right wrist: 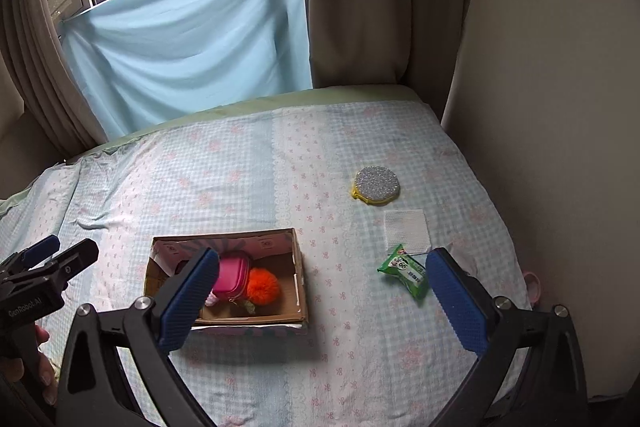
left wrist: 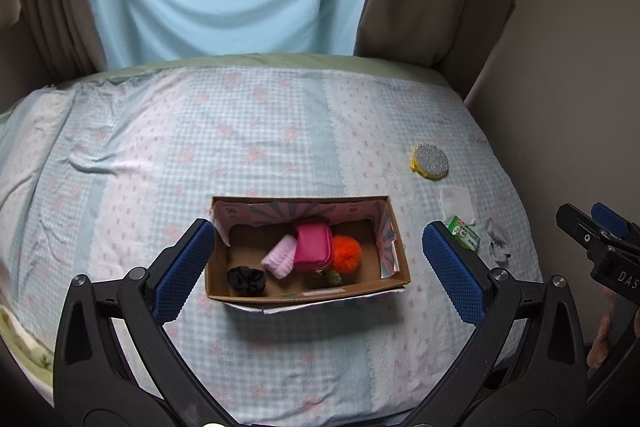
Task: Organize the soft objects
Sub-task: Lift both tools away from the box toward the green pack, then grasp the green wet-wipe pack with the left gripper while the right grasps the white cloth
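- Left gripper [left wrist: 318, 263]: jaws wide apart, empty, framing the box [left wrist: 308, 291] at lower centre.
- Right gripper [right wrist: 322, 297]: jaws spread, empty.
- In box: pouch [left wrist: 313, 247], pom-pom [left wrist: 347, 251], pink cloth [left wrist: 279, 259], scrunchie [left wrist: 246, 280].
- On bed [left wrist: 160, 147], right of box: packet [right wrist: 404, 273], white pad [right wrist: 406, 229], sponge [right wrist: 376, 185].

Cardboard box [left wrist: 308, 291] matt; orange pompom [left wrist: 346, 251] fluffy; green packet [right wrist: 405, 269] glossy plastic; bedsheet [left wrist: 280, 131] cloth.
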A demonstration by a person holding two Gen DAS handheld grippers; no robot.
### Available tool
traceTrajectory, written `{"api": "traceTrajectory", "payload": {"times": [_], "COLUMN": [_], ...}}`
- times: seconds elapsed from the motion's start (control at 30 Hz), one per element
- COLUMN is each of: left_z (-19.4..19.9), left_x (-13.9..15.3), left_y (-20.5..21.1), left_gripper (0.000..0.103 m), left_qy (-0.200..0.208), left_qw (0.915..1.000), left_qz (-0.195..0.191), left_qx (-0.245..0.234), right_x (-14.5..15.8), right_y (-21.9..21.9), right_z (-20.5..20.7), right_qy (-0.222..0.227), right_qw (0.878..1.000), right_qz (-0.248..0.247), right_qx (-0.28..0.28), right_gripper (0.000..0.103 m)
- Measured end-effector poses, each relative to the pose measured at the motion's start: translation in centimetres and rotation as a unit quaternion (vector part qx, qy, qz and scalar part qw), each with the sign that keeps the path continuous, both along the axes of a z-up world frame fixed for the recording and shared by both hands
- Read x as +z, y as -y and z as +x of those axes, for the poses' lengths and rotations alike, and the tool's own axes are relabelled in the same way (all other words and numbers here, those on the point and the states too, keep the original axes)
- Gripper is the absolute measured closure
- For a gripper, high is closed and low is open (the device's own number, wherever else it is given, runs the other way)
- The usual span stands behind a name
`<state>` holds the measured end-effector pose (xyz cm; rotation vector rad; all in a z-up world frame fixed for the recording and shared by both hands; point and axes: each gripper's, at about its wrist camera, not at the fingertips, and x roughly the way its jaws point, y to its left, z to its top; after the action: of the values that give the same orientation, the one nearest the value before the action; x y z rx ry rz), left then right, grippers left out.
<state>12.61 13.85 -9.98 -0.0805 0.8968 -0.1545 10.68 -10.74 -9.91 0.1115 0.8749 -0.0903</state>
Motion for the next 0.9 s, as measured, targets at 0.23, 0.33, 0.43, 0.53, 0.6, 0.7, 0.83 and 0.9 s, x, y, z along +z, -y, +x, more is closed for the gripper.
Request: {"api": "traceTrajectory", "payload": {"times": [0.23,0.33,0.43,0.53,0.6,0.7,0.83,0.9], "left_z": [0.0,0.5,1.0,1.7,2.4,3.7,5.4,6.2], "left_x": [0.0,-1.4,-3.6,-6.2,-8.5,-12.5,-18.1,-20.8], "left_y": [8.2,12.1,15.9,19.3,21.7,25.3,29.3,30.9], "left_gripper": [0.0,0.0,0.0,0.0,0.0,0.0,0.0,0.0], "left_qy": [0.008,0.0,-0.009,-0.021,-0.034,-0.065,-0.105,-0.126], "left_qw": [0.9997,0.9995,0.9988,0.9982,0.9979,0.9965,0.9928,0.9901], "left_qz": [0.009,0.0,-0.006,-0.027,-0.032,-0.043,-0.053,-0.059], "left_qx": [0.023,0.033,0.047,0.049,0.044,0.032,0.021,0.023], "right_x": [-0.8,-2.3,-4.9,-8.2,-10.6,-14.2,-18.9,-21.0], "right_y": [8.9,12.6,16.0,18.7,20.3,22.5,25.3,26.2], "right_z": [-0.4,0.0,0.7,1.5,2.0,2.6,3.3,3.5], "right_qy": [0.015,0.023,0.024,0.017,0.011,-0.009,-0.037,-0.048], "right_qw": [1.0,0.999,0.999,0.999,0.999,0.999,0.999,0.998], "right_qz": [-0.016,-0.02,-0.021,-0.023,-0.027,-0.026,-0.013,-0.009], "right_qx": [-0.015,-0.013,-0.014,-0.019,-0.021,-0.026,-0.031,-0.027], "right_gripper": [0.0,0.0,0.0,0.0,0.0,0.0,0.001,0.001]}}
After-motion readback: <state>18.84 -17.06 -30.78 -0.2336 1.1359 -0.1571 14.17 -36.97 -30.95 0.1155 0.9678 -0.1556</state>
